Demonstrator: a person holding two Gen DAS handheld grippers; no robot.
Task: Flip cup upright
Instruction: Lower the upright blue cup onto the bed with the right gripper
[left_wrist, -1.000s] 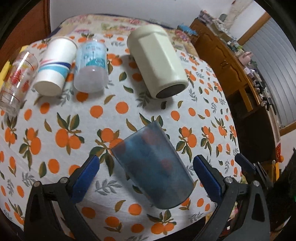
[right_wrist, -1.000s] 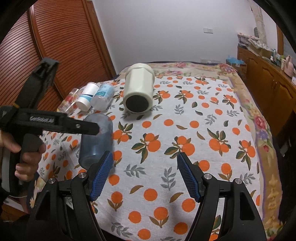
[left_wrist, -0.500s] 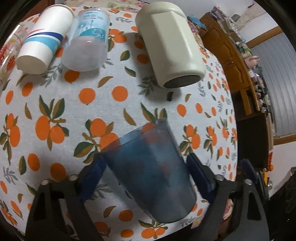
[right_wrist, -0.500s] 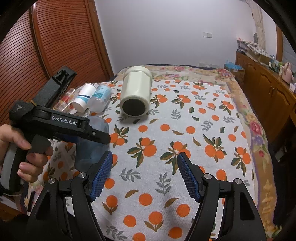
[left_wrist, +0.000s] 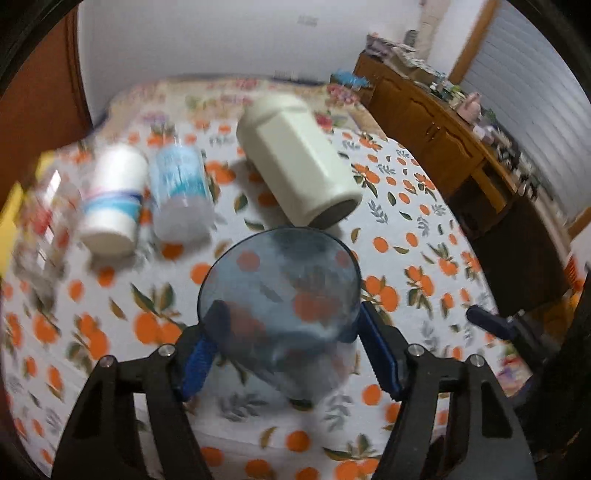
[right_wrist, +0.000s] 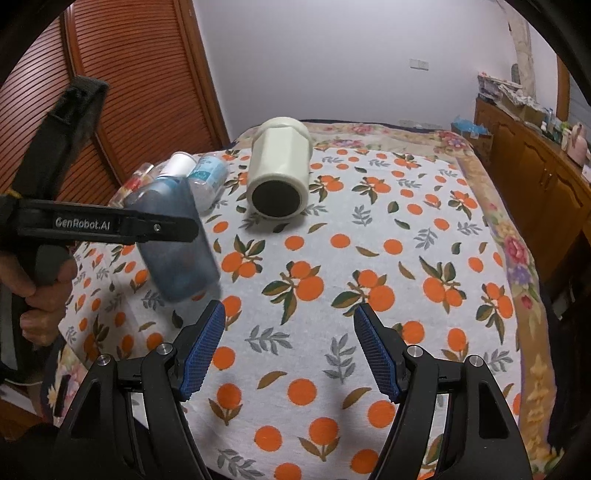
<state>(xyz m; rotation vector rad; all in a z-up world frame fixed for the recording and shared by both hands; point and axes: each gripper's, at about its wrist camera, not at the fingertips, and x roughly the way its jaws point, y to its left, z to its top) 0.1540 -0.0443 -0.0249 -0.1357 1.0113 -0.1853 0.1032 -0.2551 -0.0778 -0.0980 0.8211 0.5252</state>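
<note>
The left hand-held gripper (left_wrist: 286, 343) is clamped on the see-through blue cup (left_wrist: 280, 295). The cup is lifted off the table (right_wrist: 388, 258) and tilted, with its wide open end up and facing the left camera. The right hand-held gripper (right_wrist: 288, 350) has its blue pads (right_wrist: 201, 350) wide apart and holds nothing. A big cream cup (right_wrist: 279, 173) lies on its side behind, next to three smaller cups (left_wrist: 110, 199).
</note>
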